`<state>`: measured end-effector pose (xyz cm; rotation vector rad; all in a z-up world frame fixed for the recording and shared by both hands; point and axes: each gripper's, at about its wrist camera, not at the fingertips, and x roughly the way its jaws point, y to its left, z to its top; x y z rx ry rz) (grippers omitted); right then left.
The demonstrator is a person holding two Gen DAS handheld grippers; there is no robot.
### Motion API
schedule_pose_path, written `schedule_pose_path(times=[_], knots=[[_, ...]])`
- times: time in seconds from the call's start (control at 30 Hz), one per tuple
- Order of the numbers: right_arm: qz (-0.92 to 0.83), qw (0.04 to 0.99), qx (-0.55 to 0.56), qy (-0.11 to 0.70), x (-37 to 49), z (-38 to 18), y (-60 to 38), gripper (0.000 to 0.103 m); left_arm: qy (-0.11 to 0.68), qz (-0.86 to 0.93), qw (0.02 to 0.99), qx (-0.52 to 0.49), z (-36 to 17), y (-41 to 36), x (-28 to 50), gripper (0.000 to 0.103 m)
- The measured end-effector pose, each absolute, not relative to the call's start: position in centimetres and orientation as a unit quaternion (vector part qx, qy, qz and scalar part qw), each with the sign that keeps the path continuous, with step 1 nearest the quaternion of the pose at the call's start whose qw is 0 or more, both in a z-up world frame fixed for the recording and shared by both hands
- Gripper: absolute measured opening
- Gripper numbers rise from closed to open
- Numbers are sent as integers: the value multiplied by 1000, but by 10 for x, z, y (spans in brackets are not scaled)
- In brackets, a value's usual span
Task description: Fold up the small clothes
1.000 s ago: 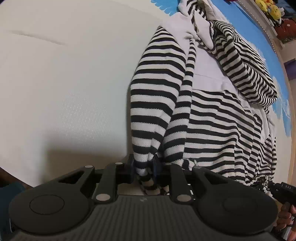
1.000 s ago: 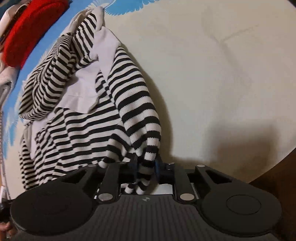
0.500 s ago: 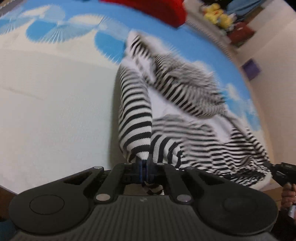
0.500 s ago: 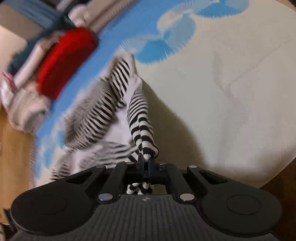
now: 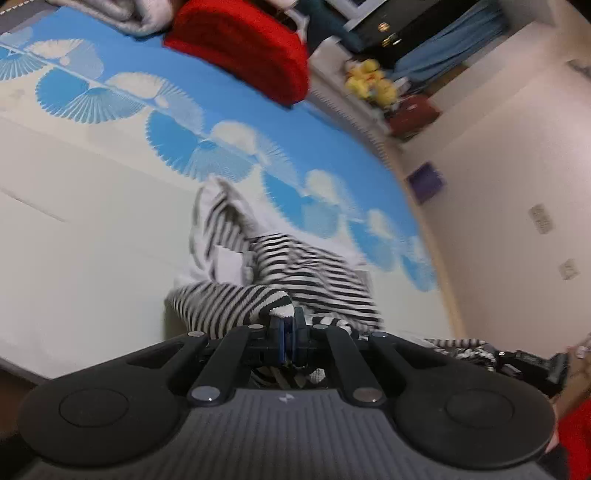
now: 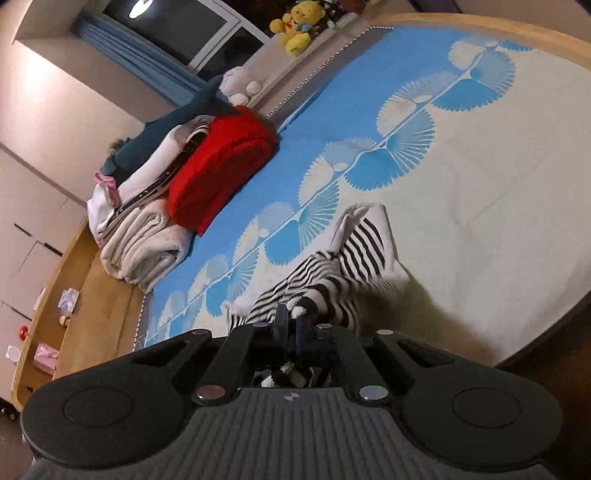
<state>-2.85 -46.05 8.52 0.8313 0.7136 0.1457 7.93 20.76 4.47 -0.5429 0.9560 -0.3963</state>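
Observation:
A small black-and-white striped sweater lies on the bed's cream and blue cover. My left gripper is shut on one striped sleeve cuff, with the sleeve bunched in front of the jaws. My right gripper is shut on the other striped cuff; the sweater lies beyond it. The sweater's lower part is hidden behind the gripper bodies. The right gripper also shows at the right edge of the left wrist view.
A folded red blanket and a stack of folded pale blankets lie at the bed's far end. Stuffed toys sit on the headboard ledge. A wooden bedside shelf lies to the left. The bed's near edge runs close to the right gripper.
Both grippers have swung up and forward with the cuffs, carrying the sleeves over the sweater's body. The view now tilts toward the far end of the bed.

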Motion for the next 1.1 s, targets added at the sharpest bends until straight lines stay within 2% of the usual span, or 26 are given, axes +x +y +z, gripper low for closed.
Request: schedule_pose_path(times=[0.33, 0.5, 0.53, 0.57, 0.63, 0.7, 0.73, 0.77, 0.83, 1.0, 1.1], knots=[[6, 832, 391, 394, 117, 36, -464, 2, 507, -136, 814, -247, -10, 184, 242, 4], [-8, 826, 407, 390, 203, 14, -463, 3, 513, -104, 795, -306, -50, 181, 314, 6], [-11, 826, 412, 385, 219, 5, -462, 4, 517, -99, 783, -332, -61, 184, 322, 14], [-19, 824, 418, 383, 232, -6, -462, 10, 523, -94, 770, -354, -71, 188, 328, 23], [-41, 819, 429, 379, 243, -25, -466, 24, 519, -90, 760, -380, -73, 194, 330, 29], [-39, 827, 416, 376, 243, -33, -469, 28, 484, -124, 781, -375, -57, 197, 328, 43], [-34, 830, 407, 380, 244, -33, -470, 28, 469, -146, 795, -357, -49, 195, 327, 52], [-24, 840, 392, 375, 242, -30, -470, 29, 464, -160, 806, -331, -44, 191, 326, 55], [-3, 865, 342, 366, 239, -22, -464, 37, 473, -182, 827, -244, -41, 172, 323, 55], [56, 903, 180, 387, 241, -24, -424, 53, 477, -199, 854, 58, -61, 108, 309, 62], [85, 914, 104, 382, 243, -26, -402, 54, 461, -216, 849, 138, -70, 88, 298, 66]])
